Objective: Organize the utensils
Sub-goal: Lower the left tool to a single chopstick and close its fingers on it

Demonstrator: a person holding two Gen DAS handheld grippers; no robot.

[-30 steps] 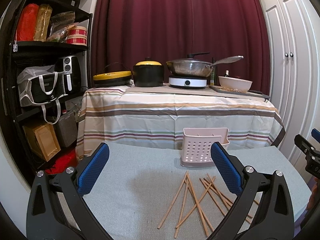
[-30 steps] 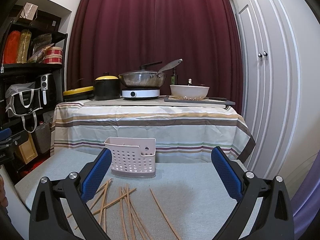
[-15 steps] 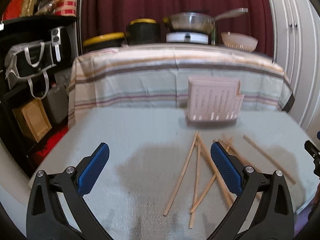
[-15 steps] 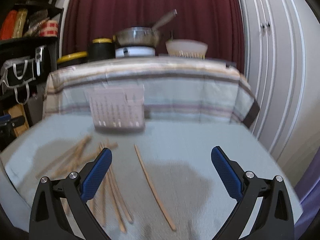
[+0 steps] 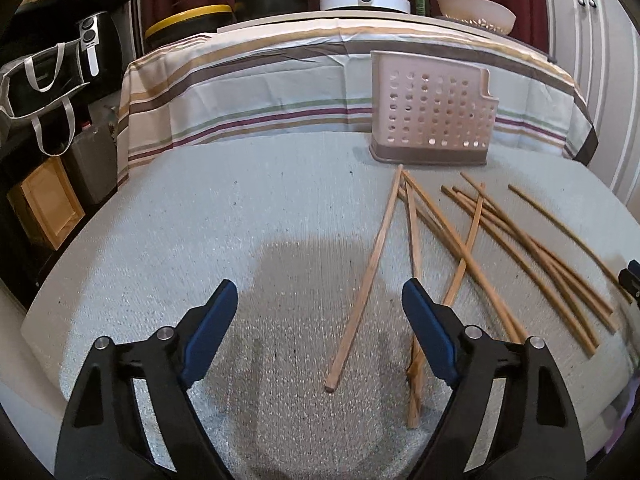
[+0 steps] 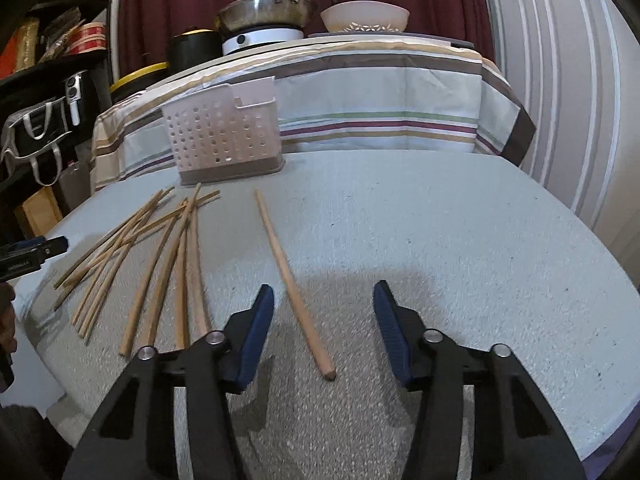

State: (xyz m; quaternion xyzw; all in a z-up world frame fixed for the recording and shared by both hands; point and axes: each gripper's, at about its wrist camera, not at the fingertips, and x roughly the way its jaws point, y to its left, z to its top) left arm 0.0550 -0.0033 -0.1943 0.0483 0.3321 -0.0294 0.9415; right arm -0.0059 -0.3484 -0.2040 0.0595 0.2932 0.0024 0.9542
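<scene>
On a pale grey tabletop [image 6: 440, 240], the right gripper [image 6: 324, 296] is closing, pads apart around a lone chopstick [image 6: 292, 284]. The left gripper [image 5: 320, 296], also closing, straddles another chopstick [image 5: 368, 276]. Crossed chopsticks [image 5: 520, 240] lie before the perforated utensil holder [image 5: 432, 112].

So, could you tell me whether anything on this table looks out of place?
Yes: the wooden chopsticks lie scattered and crossing on the grey table in front of the perforated pink holder, which stands upright, instead of standing inside it.
</scene>
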